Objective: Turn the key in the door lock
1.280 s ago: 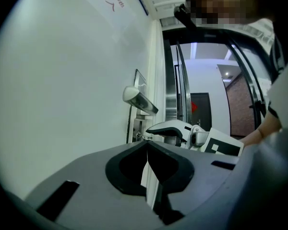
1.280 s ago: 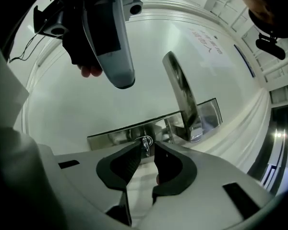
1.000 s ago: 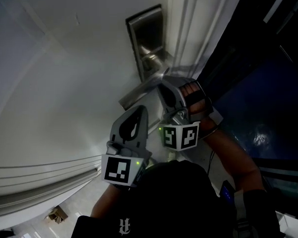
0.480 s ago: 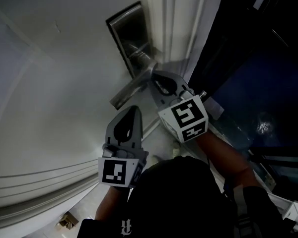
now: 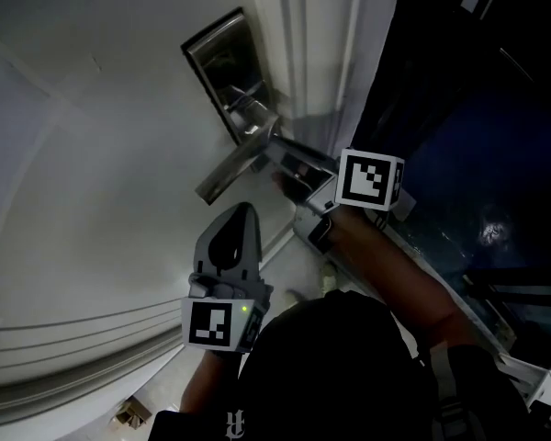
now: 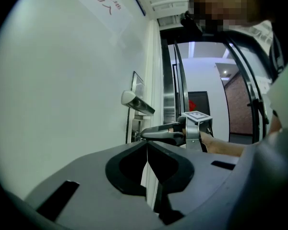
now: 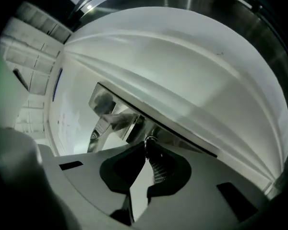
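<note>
A steel lock plate [image 5: 222, 70] with a lever handle [image 5: 241, 165] sits at the edge of the white door [image 5: 83, 154]. My right gripper [image 5: 292, 165] reaches in under the lever, its marker cube [image 5: 369, 180] turned up and to the right. In the right gripper view its jaws meet on a small metal key [image 7: 148, 141] at the lock plate [image 7: 156, 134], below the lever handle [image 7: 105, 121]. My left gripper [image 5: 240, 211] hangs lower, away from the door, jaws together and holding nothing. The left gripper view shows the lever handle [image 6: 137, 103] and the right gripper [image 6: 143, 134] at the lock.
The door frame [image 5: 312, 53] runs beside the lock plate, with a dark opening [image 5: 477, 108] to its right. The person's forearm [image 5: 395, 274] stretches from lower right to the lock. A glass entrance [image 6: 206, 99] lies beyond the door edge.
My right gripper has rolled about its axis at the lock, its marker cube swinging from the underside up to the right. The left gripper dropped slightly and stays shut.
</note>
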